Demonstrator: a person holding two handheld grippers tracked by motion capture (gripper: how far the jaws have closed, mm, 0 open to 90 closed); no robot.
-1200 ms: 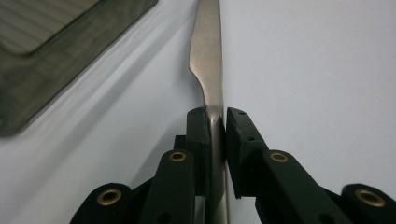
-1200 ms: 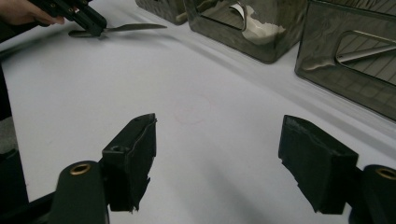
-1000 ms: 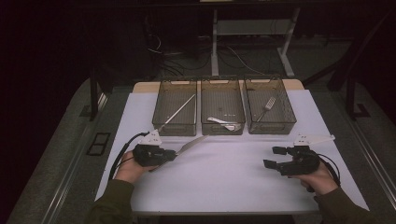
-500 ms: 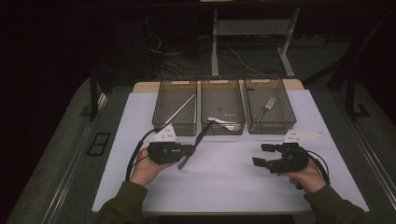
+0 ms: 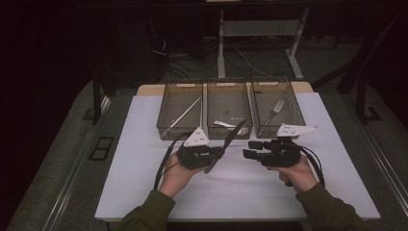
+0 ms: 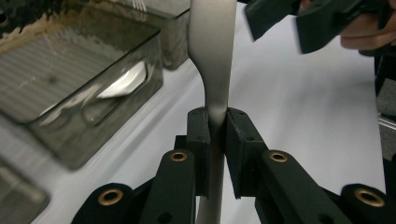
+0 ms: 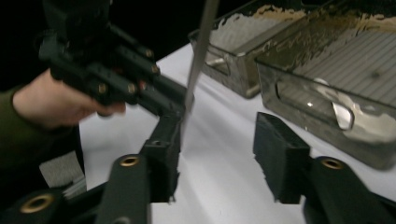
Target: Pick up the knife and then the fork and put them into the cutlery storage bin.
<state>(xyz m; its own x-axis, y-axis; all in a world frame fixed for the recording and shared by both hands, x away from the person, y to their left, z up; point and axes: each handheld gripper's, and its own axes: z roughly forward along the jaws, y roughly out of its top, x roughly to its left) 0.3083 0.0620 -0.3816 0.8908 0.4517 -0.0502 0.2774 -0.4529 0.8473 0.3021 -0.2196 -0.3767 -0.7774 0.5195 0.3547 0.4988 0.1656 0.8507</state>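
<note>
The fingers [image 6: 240, 135] of the left gripper [image 5: 217, 153] pinch the knife [image 5: 227, 144], blade pointing to 1 o'clock toward the middle bin [image 5: 228, 84], probably for a handover. The right gripper [image 5: 252, 149], at 3 o'clock, has been closing its jaws, still empty.

Olive-green sleeves; black left gripper [image 5: 217, 153] and right gripper [image 5: 251, 149], brass-ringed pivots, grey three-cornered top plates, black trailing cables.
</note>
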